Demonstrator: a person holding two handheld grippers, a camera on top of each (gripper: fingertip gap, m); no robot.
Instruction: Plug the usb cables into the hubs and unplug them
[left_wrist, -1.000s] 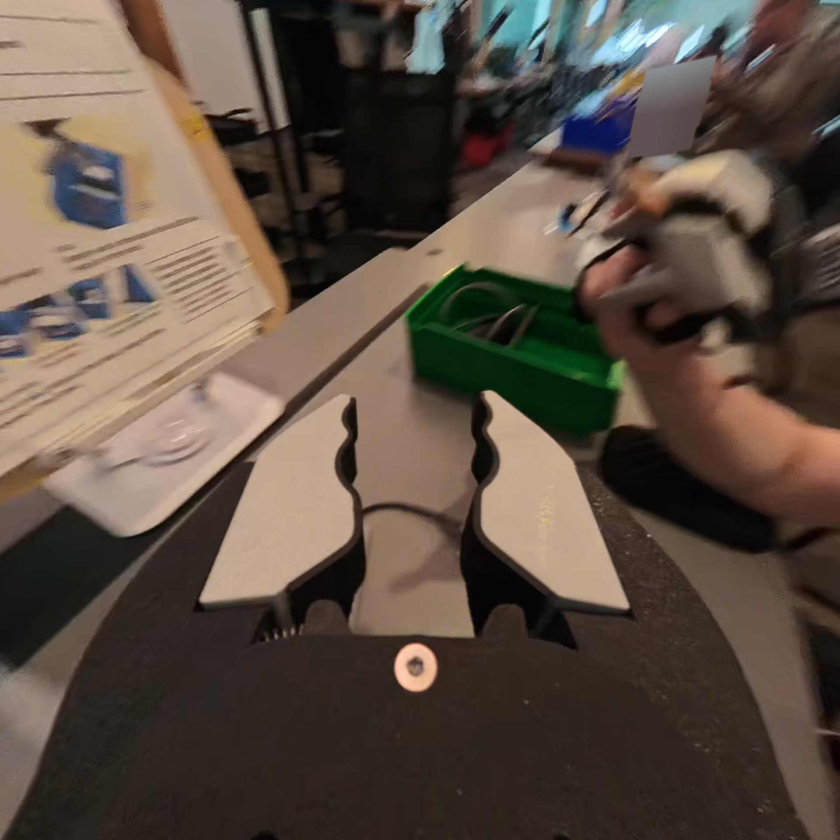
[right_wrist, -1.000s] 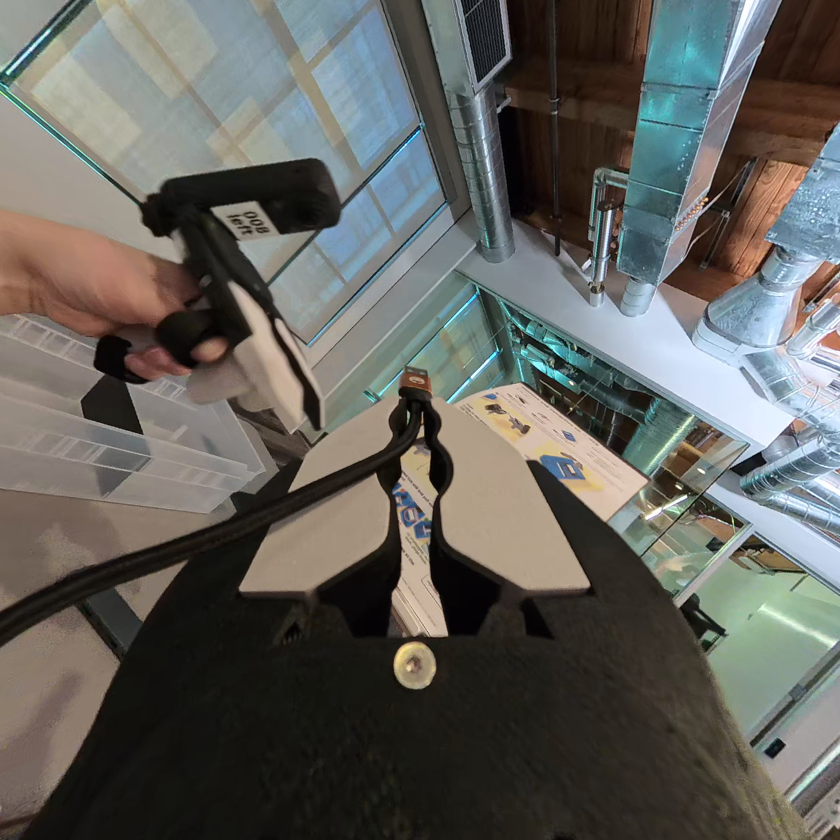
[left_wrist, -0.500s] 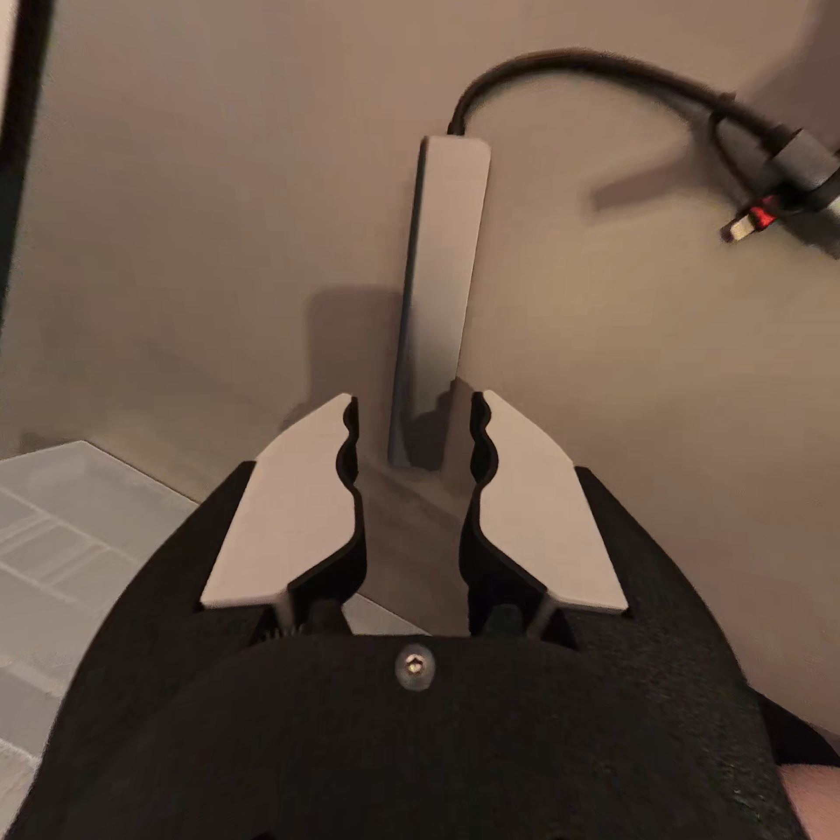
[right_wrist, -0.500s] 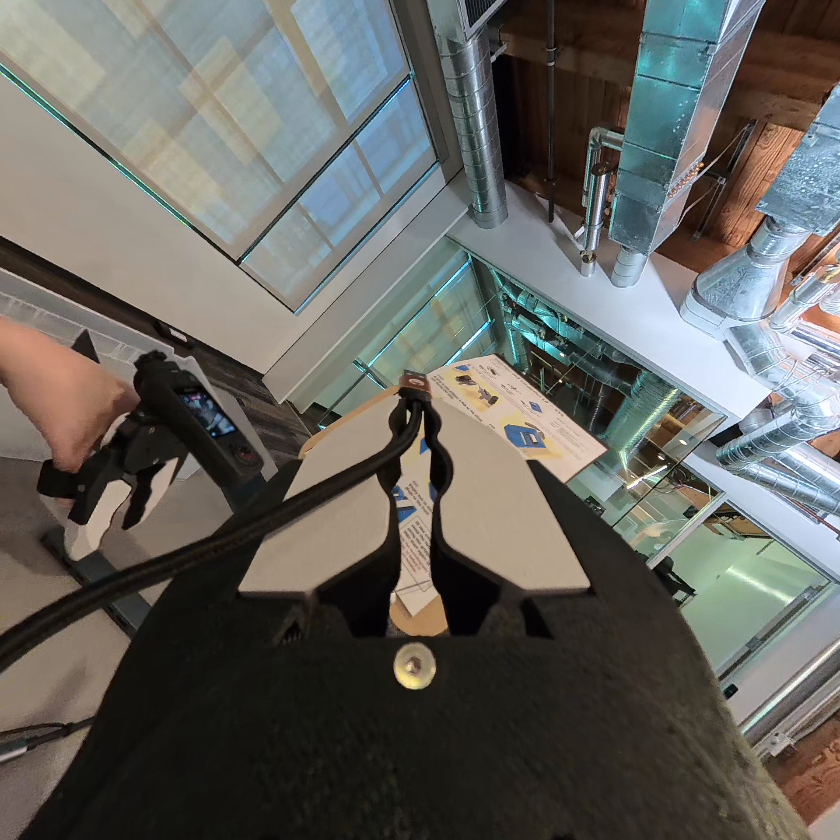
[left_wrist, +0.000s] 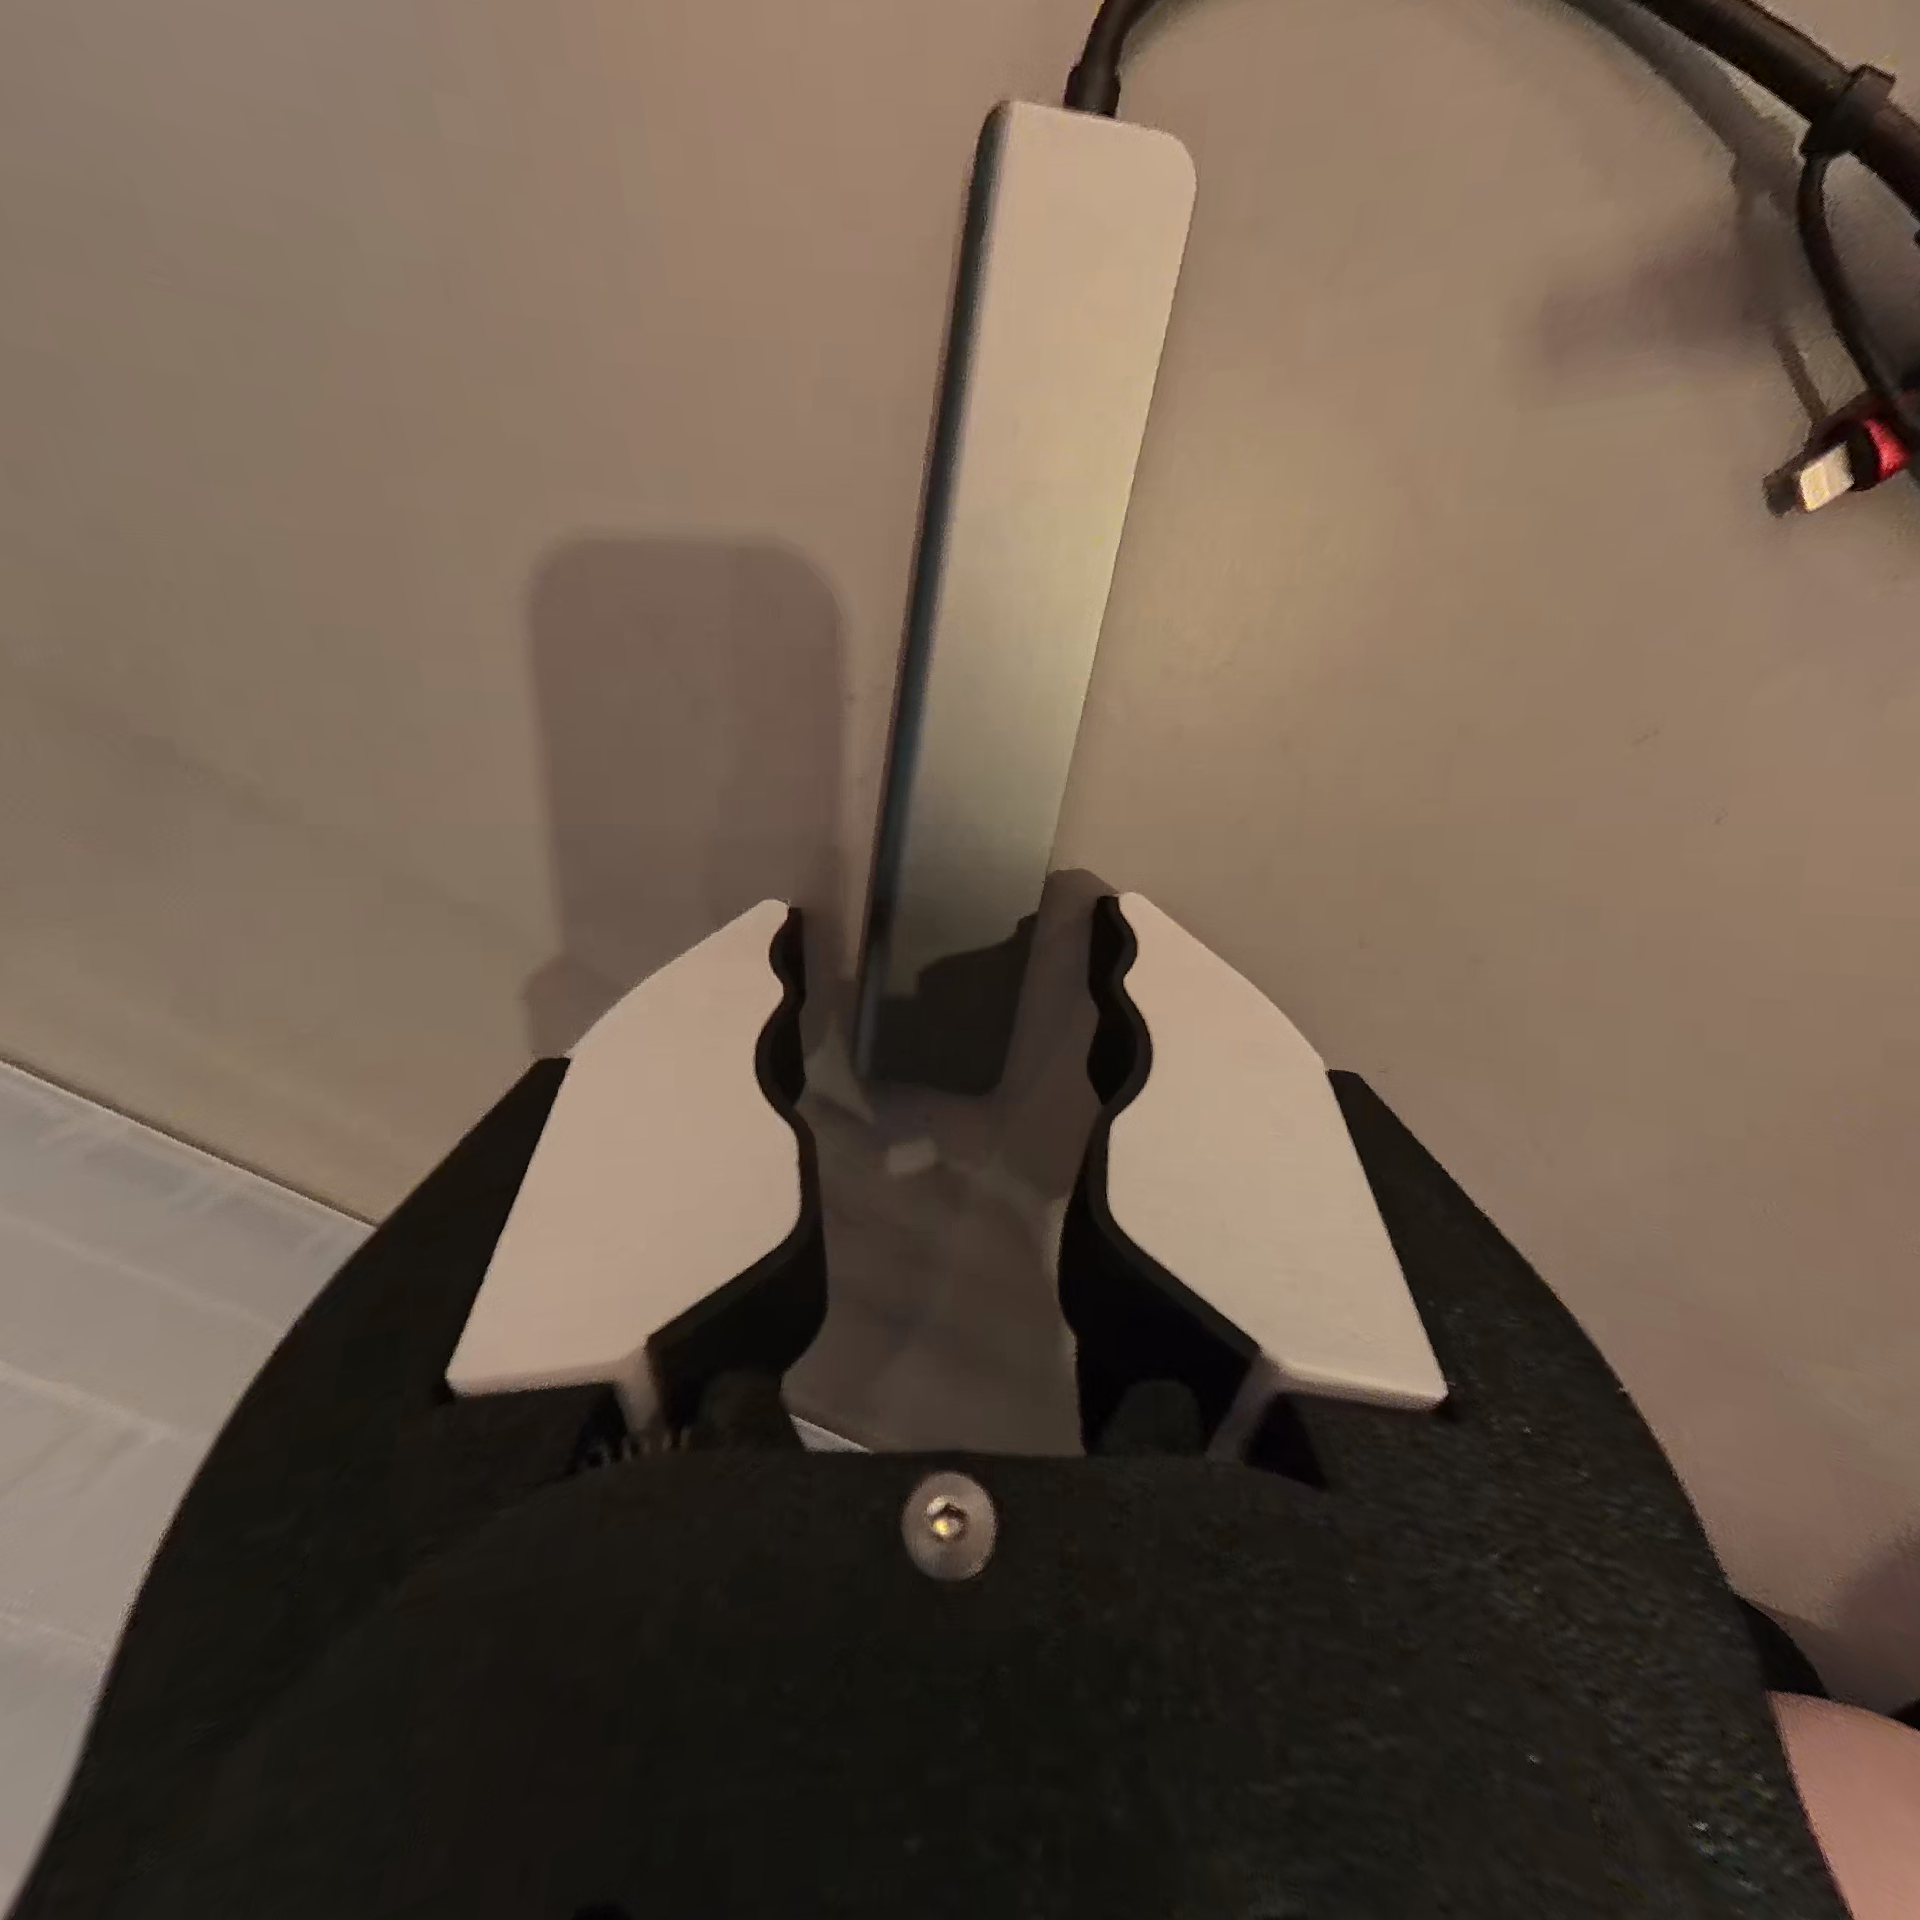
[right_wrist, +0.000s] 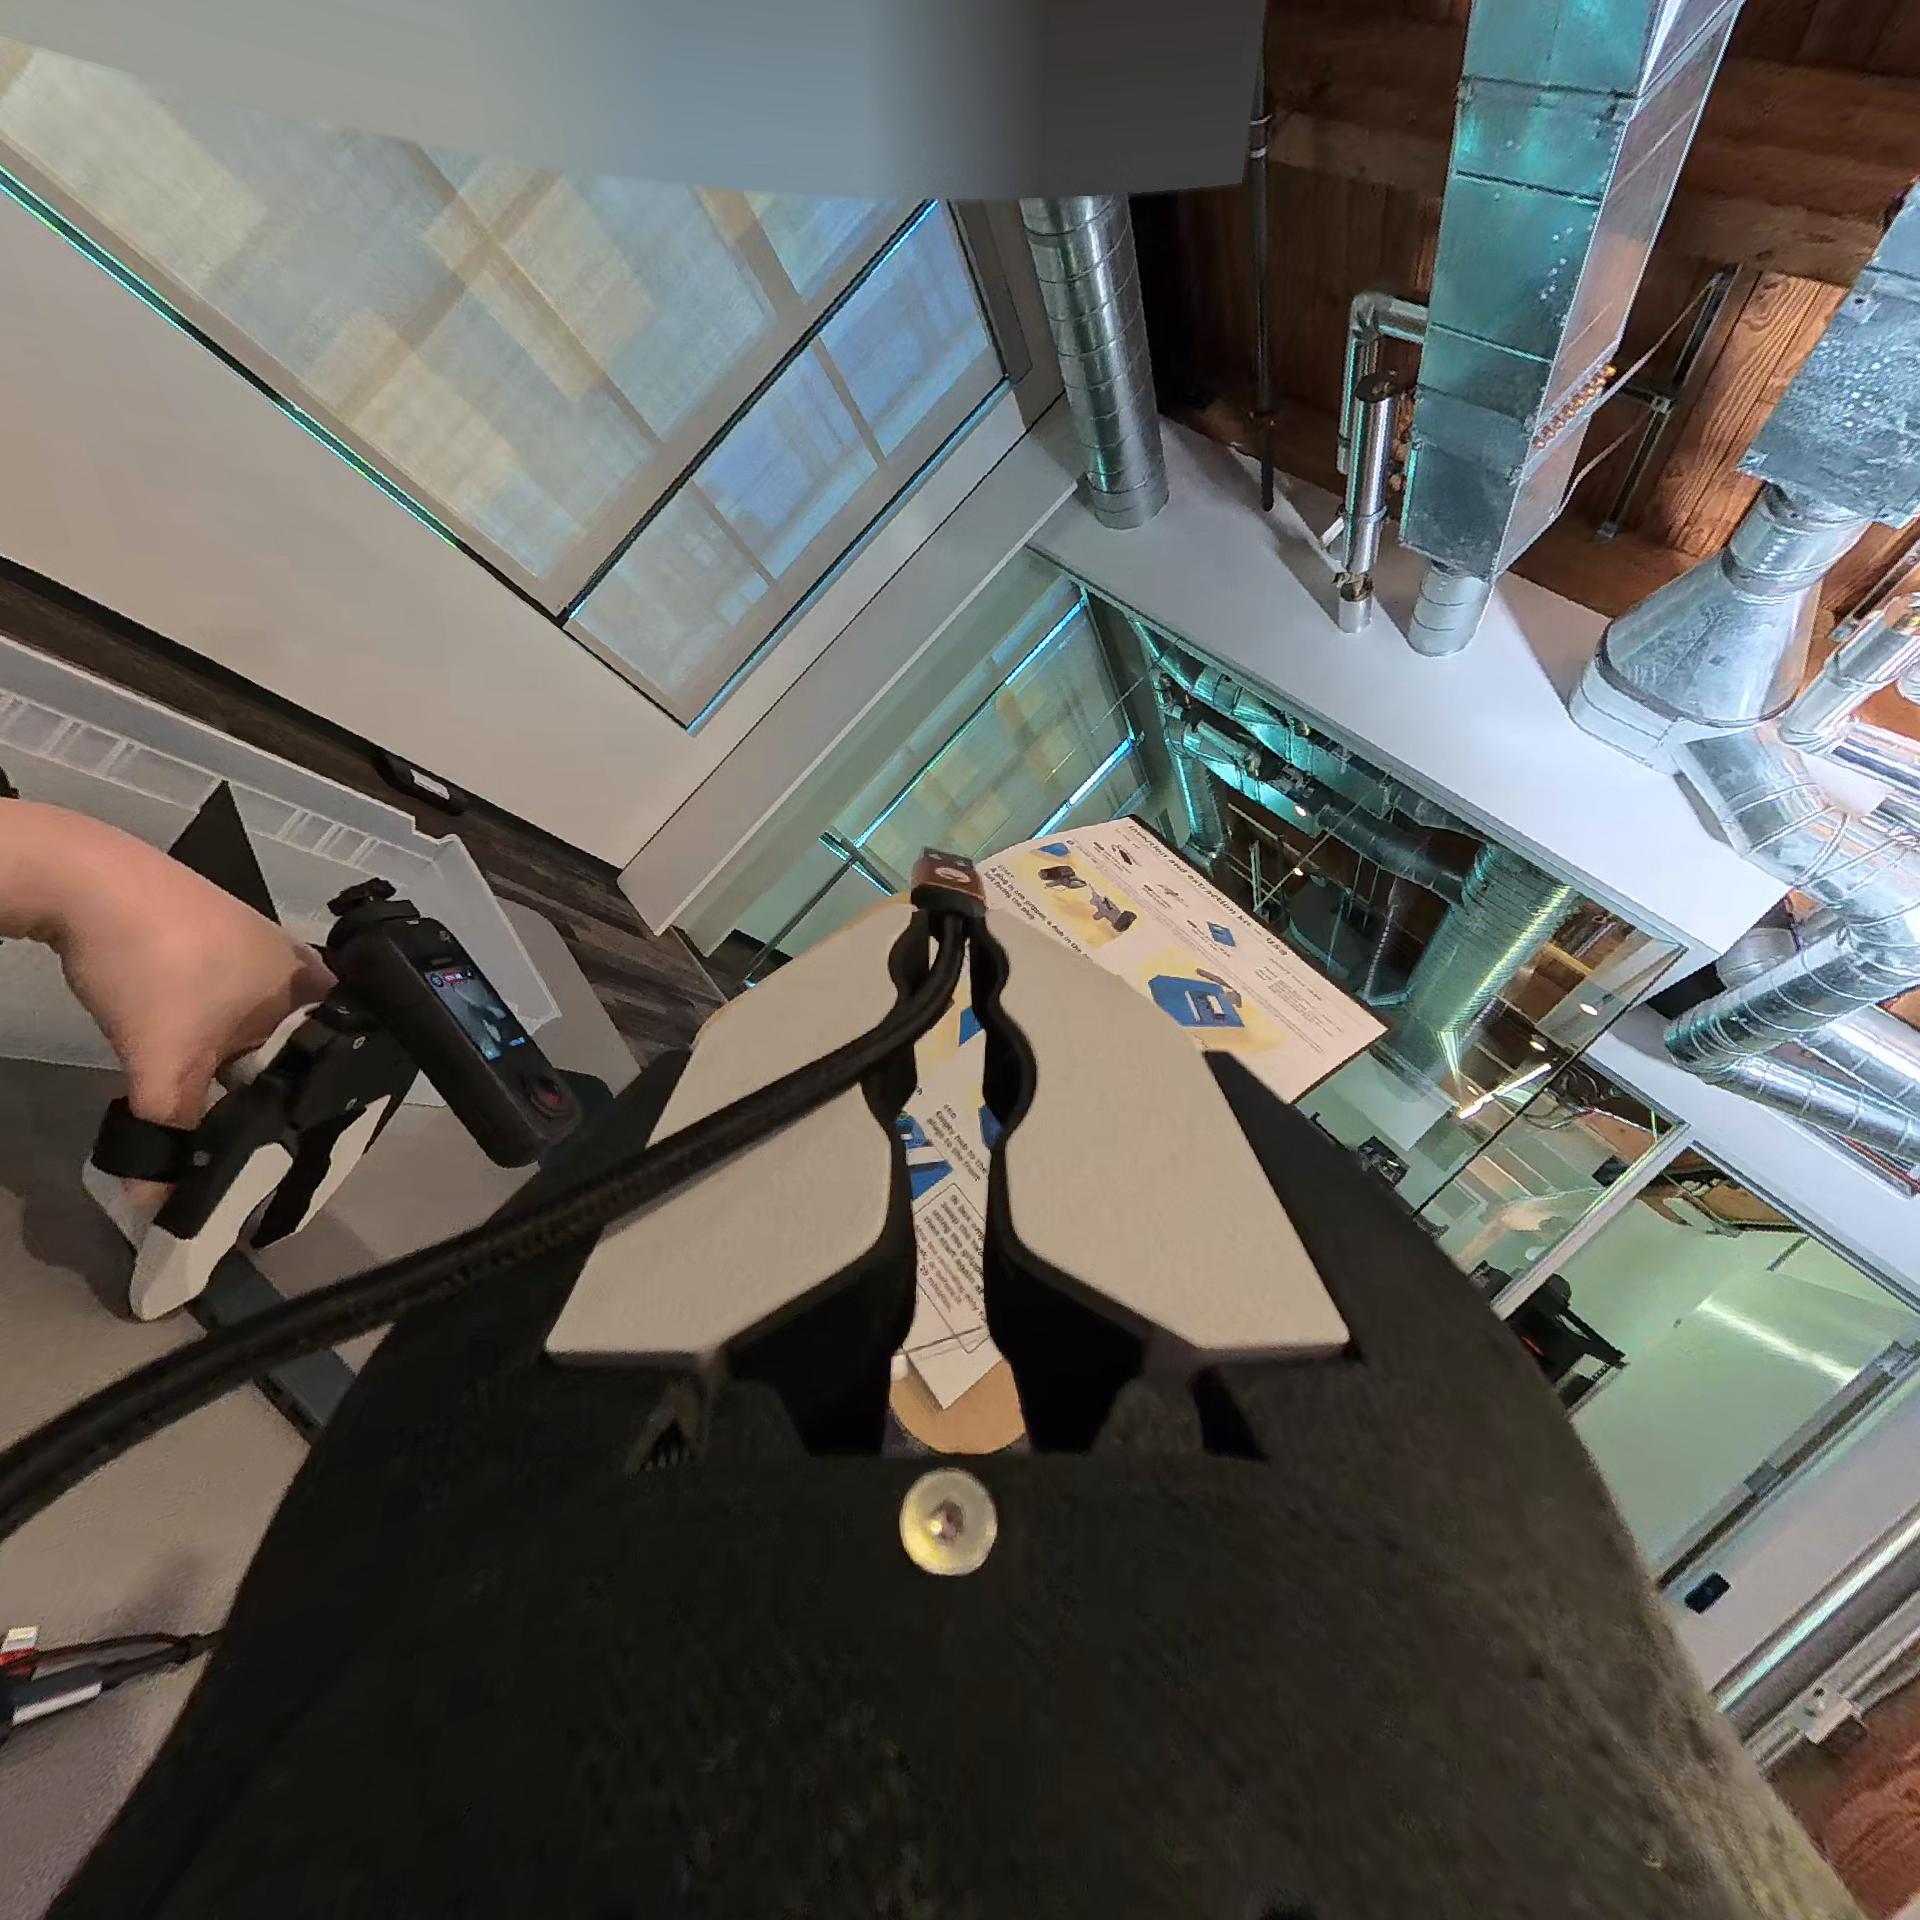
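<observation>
A slim silver USB hub (left_wrist: 1049, 540) lies flat on the grey table, its black lead (left_wrist: 1247, 42) running off at the top. My left gripper (left_wrist: 940, 925) is open, low over the table, its fingertips on either side of the hub's near end without gripping it. My right gripper (right_wrist: 951, 914) is shut on a black braided USB cable (right_wrist: 727, 1143) just behind its metal plug (right_wrist: 945, 878), held up in the air and pointing toward the ceiling. The left gripper (right_wrist: 197, 1216) also shows at the left of the right wrist view, down on the table.
A bundle of spare cables with a red-collared plug (left_wrist: 1829, 483) lies right of the hub; it also shows in the right wrist view (right_wrist: 62, 1673). A clear plastic bin (left_wrist: 125, 1299) sits at the near left. An instruction board (right_wrist: 1174, 956) stands behind. Tip to tip, the grippers are about 40 centimeters apart.
My left gripper swung down from facing the room to the table and moved up to the hub, so its fingers now flank the near end. My right gripper kept hold of the cable, barely moving.
</observation>
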